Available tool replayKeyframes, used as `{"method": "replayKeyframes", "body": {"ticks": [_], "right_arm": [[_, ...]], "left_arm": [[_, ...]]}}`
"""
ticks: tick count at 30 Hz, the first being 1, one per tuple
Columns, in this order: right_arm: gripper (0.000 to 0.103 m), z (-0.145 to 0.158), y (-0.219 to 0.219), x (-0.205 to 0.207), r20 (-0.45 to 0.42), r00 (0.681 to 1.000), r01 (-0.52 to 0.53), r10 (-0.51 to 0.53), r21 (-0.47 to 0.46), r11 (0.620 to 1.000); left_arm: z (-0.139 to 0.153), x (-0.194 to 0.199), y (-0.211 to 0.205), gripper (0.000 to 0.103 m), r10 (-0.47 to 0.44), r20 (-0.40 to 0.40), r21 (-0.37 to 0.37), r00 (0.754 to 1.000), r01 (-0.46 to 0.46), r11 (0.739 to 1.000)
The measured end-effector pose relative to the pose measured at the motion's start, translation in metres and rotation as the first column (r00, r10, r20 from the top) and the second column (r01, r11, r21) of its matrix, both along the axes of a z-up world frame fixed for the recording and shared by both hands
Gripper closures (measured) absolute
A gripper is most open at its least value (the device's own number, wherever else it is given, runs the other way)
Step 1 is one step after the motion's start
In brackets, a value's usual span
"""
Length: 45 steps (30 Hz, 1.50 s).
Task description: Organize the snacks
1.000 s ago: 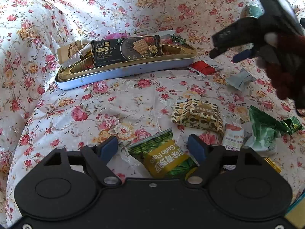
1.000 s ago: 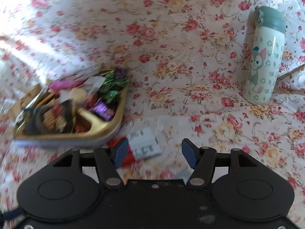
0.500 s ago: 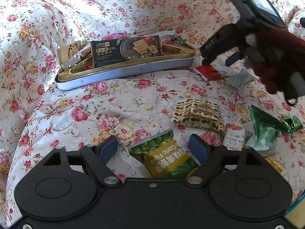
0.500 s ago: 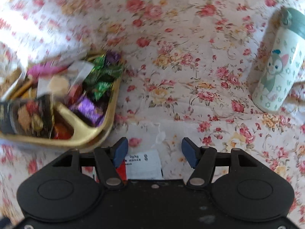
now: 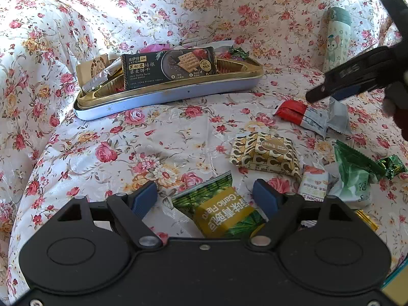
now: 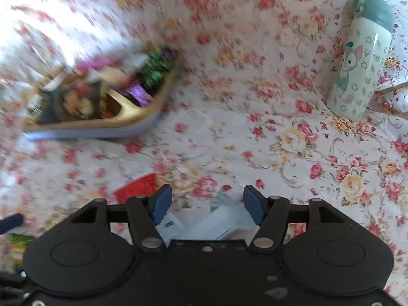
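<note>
The left gripper [image 5: 204, 199] points down at the floral bedspread [image 5: 158, 142], its fingers [image 5: 144, 196] spread apart, clear of the green garlic-flavour pea packet [image 5: 224, 211] lying between them. The right gripper [image 6: 206, 204] tilts downward at the right of the frame, fingers [image 6: 162, 201] apart over the red-and-white snack packet [image 5: 303, 114], not pressing it. A patterned gold packet [image 5: 265, 156] lies centre right. The snack tin [image 5: 168, 94], holding a truffle cracker pack [image 5: 169, 66], sits upper left.
</note>
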State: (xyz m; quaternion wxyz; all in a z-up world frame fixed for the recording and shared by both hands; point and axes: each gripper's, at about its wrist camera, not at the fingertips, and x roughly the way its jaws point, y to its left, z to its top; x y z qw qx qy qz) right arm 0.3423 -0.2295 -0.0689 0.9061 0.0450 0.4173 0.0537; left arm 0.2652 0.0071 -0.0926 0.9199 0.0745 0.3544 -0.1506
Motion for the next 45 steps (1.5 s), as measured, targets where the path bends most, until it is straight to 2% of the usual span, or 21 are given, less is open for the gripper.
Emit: {"method": "replayKeyframes", "body": {"ticks": [2, 4, 7, 9, 12, 13, 19, 24, 27, 29, 31, 34, 39, 42, 45], "right_arm": [[0.037, 0.006, 0.006, -0.010, 0.063, 0.996, -0.061, 0.061, -0.006, 0.998], [0.035, 0.008, 0.018, -0.016, 0.088, 0.986, -0.140, 0.144, -0.042, 0.989], [0.035, 0.002, 0.038, -0.017, 0.067, 0.970, -0.228, 0.234, -0.087, 0.970], [0.035, -0.005, 0.045, -0.015, 0.052, 0.966, -0.248, 0.254, -0.101, 0.964], [0.035, -0.019, 0.048, -0.011, 0.021, 0.967, -0.249, 0.253, -0.117, 0.961], [0.035, -0.022, 0.048, -0.014, 0.040, 0.967, -0.246, 0.252, -0.123, 0.961], [0.034, -0.023, 0.044, -0.020, 0.077, 0.963, -0.246, 0.258, -0.131, 0.960], [0.034, -0.025, 0.045, -0.022, 0.086, 0.963, -0.243, 0.256, -0.135, 0.961], [0.034, -0.026, 0.044, -0.021, 0.091, 0.962, -0.245, 0.258, -0.133, 0.960], [0.034, -0.026, 0.044, -0.022, 0.097, 0.961, -0.244, 0.258, -0.133, 0.961], [0.034, -0.026, 0.044, -0.022, 0.100, 0.961, -0.243, 0.256, -0.132, 0.961], [0.034, -0.026, 0.044, -0.022, 0.102, 0.962, -0.240, 0.254, -0.132, 0.962], [0.034, -0.026, 0.044, -0.023, 0.108, 0.961, -0.238, 0.253, -0.132, 0.962], [0.034, -0.026, 0.044, -0.024, 0.111, 0.962, -0.236, 0.251, -0.131, 0.963], [0.034, -0.027, 0.044, -0.024, 0.114, 0.962, -0.233, 0.248, -0.130, 0.964]], "left_arm": [[0.000, 0.000, 0.000, 0.019, 0.001, 0.000, 0.000, 1.000, -0.001, 1.000], [0.000, 0.001, 0.000, 0.019, 0.003, -0.004, 0.003, 1.000, -0.003, 1.000], [0.001, 0.002, -0.002, 0.019, 0.004, -0.011, 0.015, 1.000, -0.003, 1.000], [0.002, 0.003, -0.001, 0.020, -0.003, -0.013, 0.015, 1.000, 0.003, 1.000], [0.005, 0.003, -0.001, 0.029, -0.011, -0.019, 0.009, 1.000, 0.011, 1.000], [0.007, 0.002, -0.002, 0.033, -0.016, -0.019, 0.015, 1.000, 0.017, 1.000], [0.030, -0.016, -0.003, 0.033, 0.005, 0.048, 0.035, 0.999, -0.007, 0.999], [0.028, -0.021, 0.003, 0.032, 0.068, -0.047, 0.025, 0.997, -0.066, 0.997], [0.022, -0.024, 0.006, 0.031, 0.075, -0.099, -0.012, 0.992, -0.077, 0.997], [0.018, -0.023, 0.005, 0.031, 0.079, -0.119, -0.009, 0.990, -0.081, 0.997], [0.014, -0.021, 0.003, 0.033, 0.082, -0.124, -0.001, 0.989, -0.083, 0.997], [0.013, -0.018, 0.001, 0.044, 0.084, -0.100, -0.008, 0.991, -0.085, 0.996], [0.014, -0.005, 0.001, 0.049, 0.084, -0.089, -0.020, 0.992, -0.086, 0.996], [0.018, 0.008, -0.002, 0.058, 0.063, -0.090, -0.026, 0.994, -0.065, 0.998], [0.022, 0.026, -0.008, 0.058, 0.025, -0.093, -0.021, 0.995, -0.027, 0.999]]}}
